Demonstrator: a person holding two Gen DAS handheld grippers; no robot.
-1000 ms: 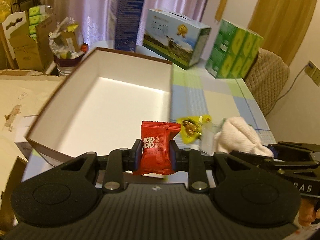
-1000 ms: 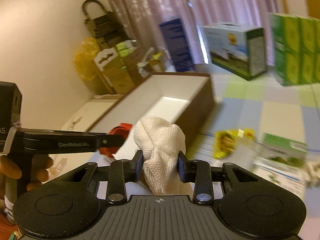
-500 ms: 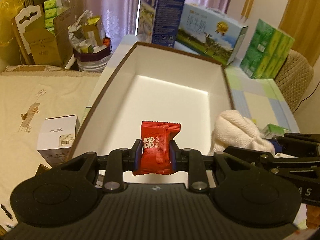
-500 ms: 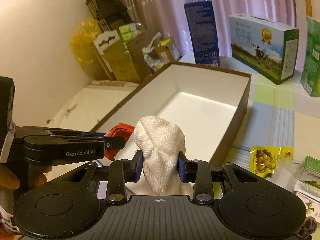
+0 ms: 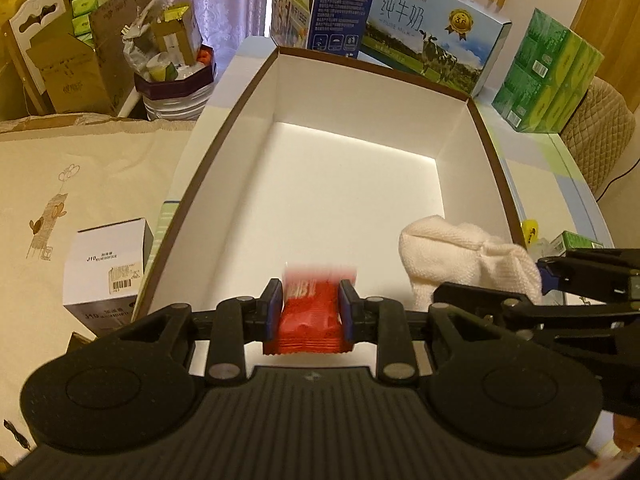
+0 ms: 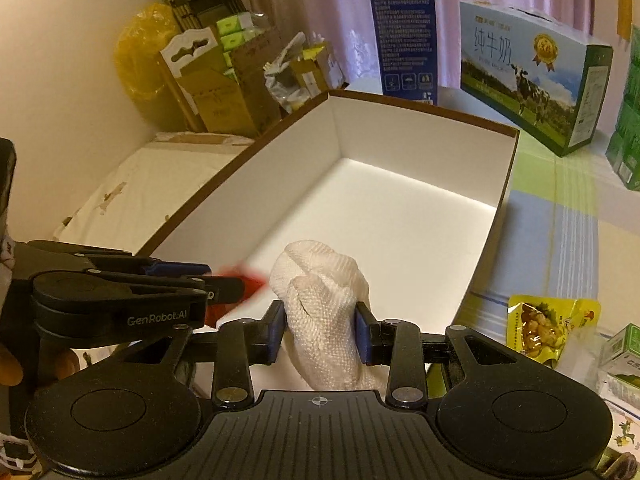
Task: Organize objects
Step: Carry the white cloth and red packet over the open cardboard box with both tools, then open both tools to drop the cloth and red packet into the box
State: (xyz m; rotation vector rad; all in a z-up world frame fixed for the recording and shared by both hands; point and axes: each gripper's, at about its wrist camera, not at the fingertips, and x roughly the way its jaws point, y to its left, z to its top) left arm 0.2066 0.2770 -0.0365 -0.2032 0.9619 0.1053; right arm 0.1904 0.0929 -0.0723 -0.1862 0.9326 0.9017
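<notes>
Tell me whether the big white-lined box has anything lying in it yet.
Empty as far as visible: the box floor shows bare white, though its near end is hidden by the red packet and white cloth, both held above it.

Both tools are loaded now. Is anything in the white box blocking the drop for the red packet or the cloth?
Nothing visible does. The left tool holds the red packet and the right tool the white cloth, both over the near end of the box, whose floor shows bare.
</notes>
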